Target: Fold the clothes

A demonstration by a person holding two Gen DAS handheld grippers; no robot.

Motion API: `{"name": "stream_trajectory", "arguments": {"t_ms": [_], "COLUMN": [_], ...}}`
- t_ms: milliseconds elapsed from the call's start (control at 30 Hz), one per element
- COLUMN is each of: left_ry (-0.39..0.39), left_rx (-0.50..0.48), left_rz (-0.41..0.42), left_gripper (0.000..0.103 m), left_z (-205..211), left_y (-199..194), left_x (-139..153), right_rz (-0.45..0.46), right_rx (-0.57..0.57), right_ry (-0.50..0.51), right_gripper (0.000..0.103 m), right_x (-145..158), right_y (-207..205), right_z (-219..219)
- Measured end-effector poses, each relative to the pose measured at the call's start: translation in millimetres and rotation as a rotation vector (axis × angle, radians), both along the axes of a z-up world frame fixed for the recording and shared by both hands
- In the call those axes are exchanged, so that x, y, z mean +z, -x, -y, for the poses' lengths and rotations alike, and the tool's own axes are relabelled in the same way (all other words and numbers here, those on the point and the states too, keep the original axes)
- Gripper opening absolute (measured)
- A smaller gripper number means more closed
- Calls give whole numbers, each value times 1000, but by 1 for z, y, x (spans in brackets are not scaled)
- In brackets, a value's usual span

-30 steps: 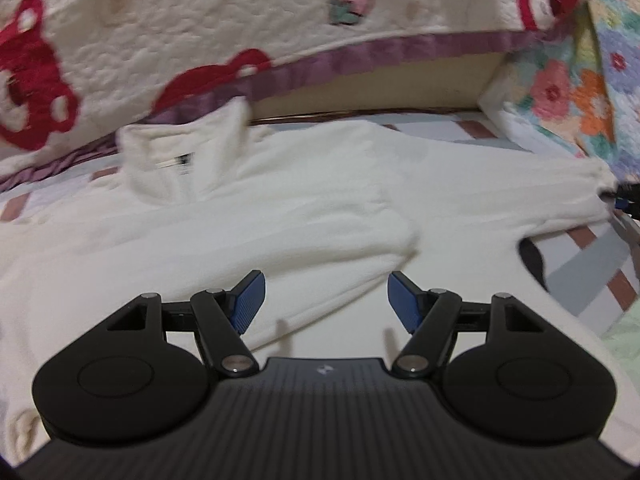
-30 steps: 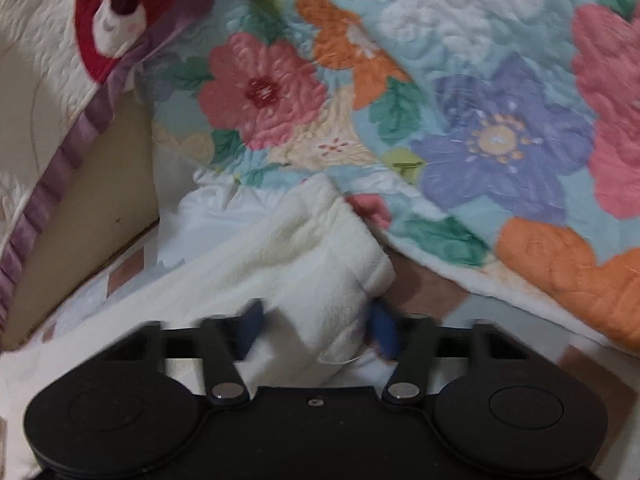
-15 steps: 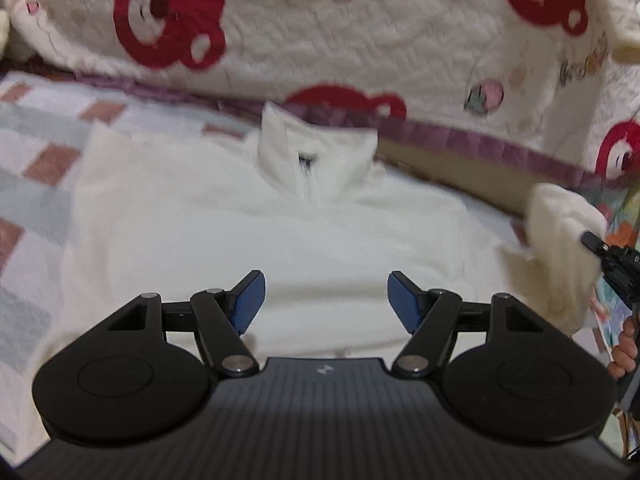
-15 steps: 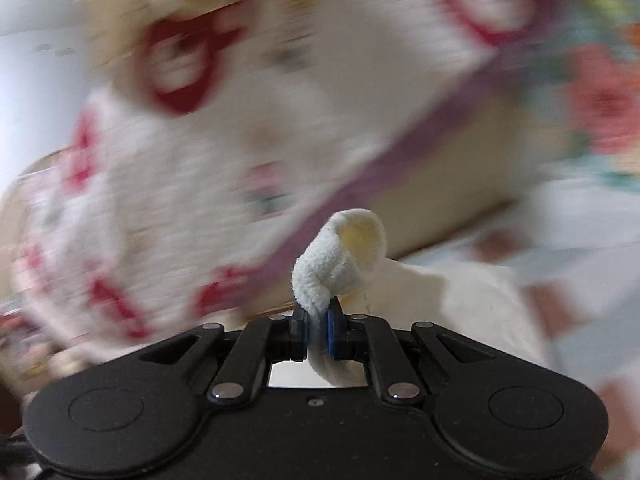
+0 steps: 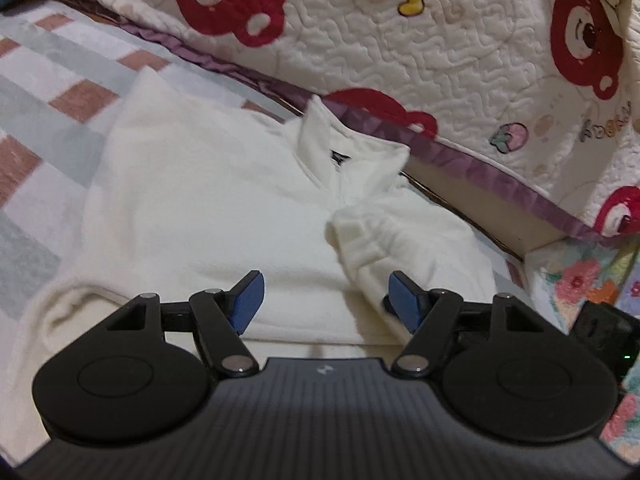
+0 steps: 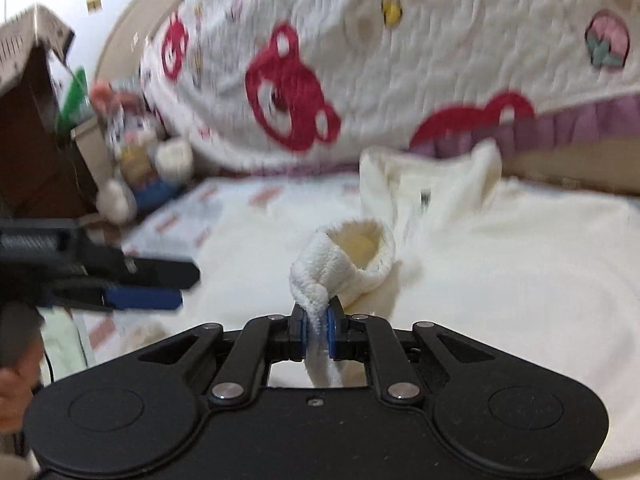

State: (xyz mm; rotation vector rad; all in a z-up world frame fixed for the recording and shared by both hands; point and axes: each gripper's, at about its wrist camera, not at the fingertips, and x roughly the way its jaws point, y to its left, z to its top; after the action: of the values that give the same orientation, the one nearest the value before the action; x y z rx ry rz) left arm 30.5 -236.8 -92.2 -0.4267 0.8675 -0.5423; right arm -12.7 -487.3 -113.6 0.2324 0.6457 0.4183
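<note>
Cream fleece pullover (image 5: 208, 200), soft and nubbly, spread flat across the middle of the left wrist view, stand-up collar (image 5: 348, 148) with a short dark zip toward upper centre. One sleeve (image 5: 372, 236) folded inward over the chest, bunched in plump ridges, lying just right of centre. In the right wrist view, ribbed cuff (image 6: 352, 256) of that sleeve curled into an open ring at centre frame, its terry edge pinched flat.

Right gripper (image 6: 317, 332) clamped on the cuff, blue pads pressed together with only the fabric between. Left gripper (image 5: 326, 300) spread wide above the pullover's lower body, blue ridged pads far apart, nothing between them; seen again as a blurred black and blue shape at left of the right wrist view.

Beneath the garment, a checked bedsheet (image 5: 44, 92) in grey, white and rust squares. Behind, a quilted white blanket (image 5: 440, 48) with red bear faces and a purple ruffled hem. Floral quilt (image 5: 588, 280) at the right edge. Blurred plush toys (image 6: 168, 164) at left of the right wrist view.
</note>
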Motion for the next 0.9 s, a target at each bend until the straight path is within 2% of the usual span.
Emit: {"name": "stream_trajectory", "arguments": {"t_ms": [67, 133, 200, 300, 400, 533, 600, 633, 667, 733, 800, 867, 900], "left_ry": [30, 44, 46, 29, -78, -229, -298, -313, -316, -319, -300, -275, -280], "left_rx": [-27, -58, -89, -138, -178, -192, -198, -206, -217, -208, -141, -62, -48], "left_rz": [-17, -23, -8, 28, 45, 39, 55, 74, 99, 193, 260, 319, 322], "left_gripper": [71, 71, 72, 79, 81, 79, 56, 18, 14, 14, 14, 14, 14], "left_z": [8, 22, 35, 57, 81, 104, 109, 110, 110, 107, 99, 90, 88], "left_y": [-4, -9, -11, -13, -18, -28, -32, -32, -32, -25, -19, -13, -13], "left_x": [-5, -7, -8, -10, -17, -28, -31, -28, -22, -2, 17, 34, 34], "right_rz": [-36, -13, 7, 2, -33, -87, -89, -83, -75, -62, -64, -68, -72], "right_rx": [93, 106, 77, -40, -179, -293, -307, -310, -313, -325, -352, -381, -391], "right_ry": [25, 100, 176, 268, 318, 299, 332, 353, 370, 391, 411, 453, 457], "right_gripper": [31, 43, 44, 44, 44, 44, 44, 44, 44, 44, 41, 26, 21], "right_x": [0, 6, 11, 10, 2, -12, -17, -17, -17, -16, -18, -24, -27], "right_y": [8, 26, 46, 78, 96, 108, 108, 106, 103, 100, 100, 98, 97], "right_z": [11, 27, 48, 87, 125, 156, 159, 157, 155, 151, 150, 148, 148]}}
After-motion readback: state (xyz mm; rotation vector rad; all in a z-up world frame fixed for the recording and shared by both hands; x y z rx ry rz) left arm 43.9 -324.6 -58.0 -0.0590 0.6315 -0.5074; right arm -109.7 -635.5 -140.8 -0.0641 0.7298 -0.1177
